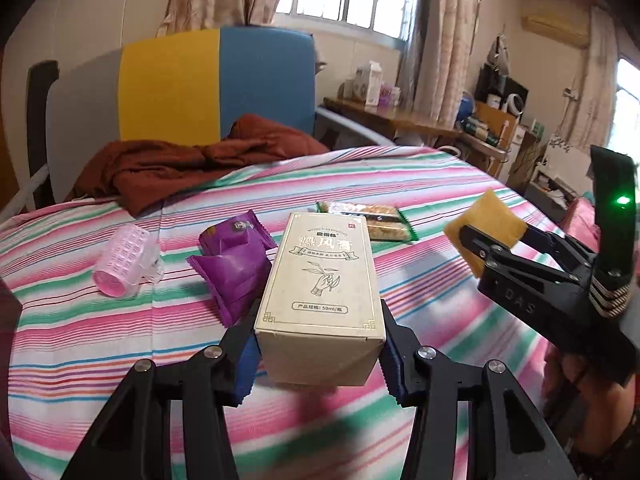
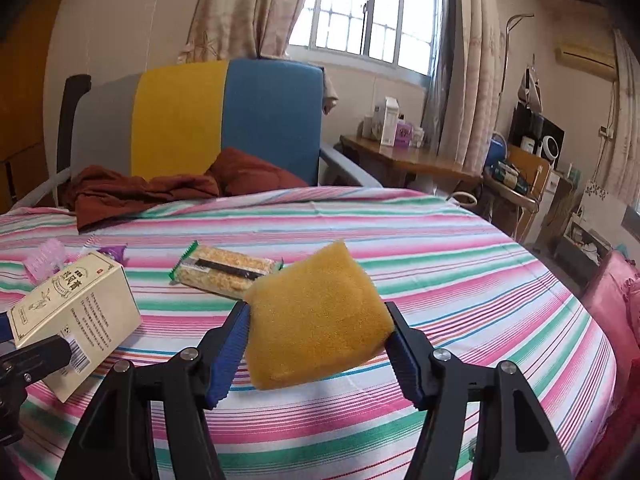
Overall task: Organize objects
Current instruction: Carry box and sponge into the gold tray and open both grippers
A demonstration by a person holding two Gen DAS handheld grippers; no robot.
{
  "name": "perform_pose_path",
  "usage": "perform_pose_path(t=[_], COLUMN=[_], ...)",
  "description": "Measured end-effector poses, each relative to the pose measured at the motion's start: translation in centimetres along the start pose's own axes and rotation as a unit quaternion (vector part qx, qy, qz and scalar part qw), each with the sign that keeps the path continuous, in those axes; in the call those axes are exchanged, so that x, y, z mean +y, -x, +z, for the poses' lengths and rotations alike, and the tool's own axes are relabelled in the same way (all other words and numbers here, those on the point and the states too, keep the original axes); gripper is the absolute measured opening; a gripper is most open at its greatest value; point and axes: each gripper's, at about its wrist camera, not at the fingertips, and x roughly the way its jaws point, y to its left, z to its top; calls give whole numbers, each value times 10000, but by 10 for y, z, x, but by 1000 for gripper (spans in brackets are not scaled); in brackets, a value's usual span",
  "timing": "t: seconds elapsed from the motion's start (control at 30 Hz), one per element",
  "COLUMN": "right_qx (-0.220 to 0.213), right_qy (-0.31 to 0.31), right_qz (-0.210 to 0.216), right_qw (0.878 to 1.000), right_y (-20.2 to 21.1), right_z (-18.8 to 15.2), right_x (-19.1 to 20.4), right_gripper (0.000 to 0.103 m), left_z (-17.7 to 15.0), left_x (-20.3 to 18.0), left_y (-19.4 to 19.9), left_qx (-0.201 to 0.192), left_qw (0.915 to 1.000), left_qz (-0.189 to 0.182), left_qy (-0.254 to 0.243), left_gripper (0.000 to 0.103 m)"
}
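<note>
A: Cream cardboard first: our left gripper (image 1: pixel 320 354) has its blue pads pressed on both sides of the tall box (image 1: pixel 320 292), near its lower end. The box looks lifted clear of the striped bedspread (image 1: pixel 100 344), with a shadow beneath it.

B: And our right gripper (image 2: pixel 318 338) is clamped on the yellow sponge (image 2: pixel 316 316), held tilted above the bed, off to the right of the left gripper.

A: So we judge both picks are made, and we are in the carrying step of organizing.

B: What remains lies beyond the left gripper: two purple packets (image 1: pixel 234 264) just ahead and left of the box, the pink hair roller (image 1: pixel 122 262) farther left, and the green-edged rice cracker bar (image 1: pixel 368 220) ahead, past the box.

A: We cannot see any bin or tray, so the drop place is unclear from here.

B: The next move calls for keeping the two grippers apart, as they sit close, and keeping the box upright so it does not pivot in the pads.
</note>
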Motion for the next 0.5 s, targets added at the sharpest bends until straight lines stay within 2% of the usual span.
perform_pose_path(t=[0.3, 0.5], right_qx=[184, 212], right_qy=[-28, 75], right_qz=[380, 1047], right_qw=[9991, 9942], right_y=[32, 68], right_z=[-4, -3], right_x=[21, 63], right_gripper=[65, 65], left_z=[-19, -31], left_x=[33, 53], left_y=[46, 97], left_qx=[-73, -400], left_qw=[9982, 9956], left_qz=[-263, -449], left_qy=[537, 719], left_gripper=[51, 51])
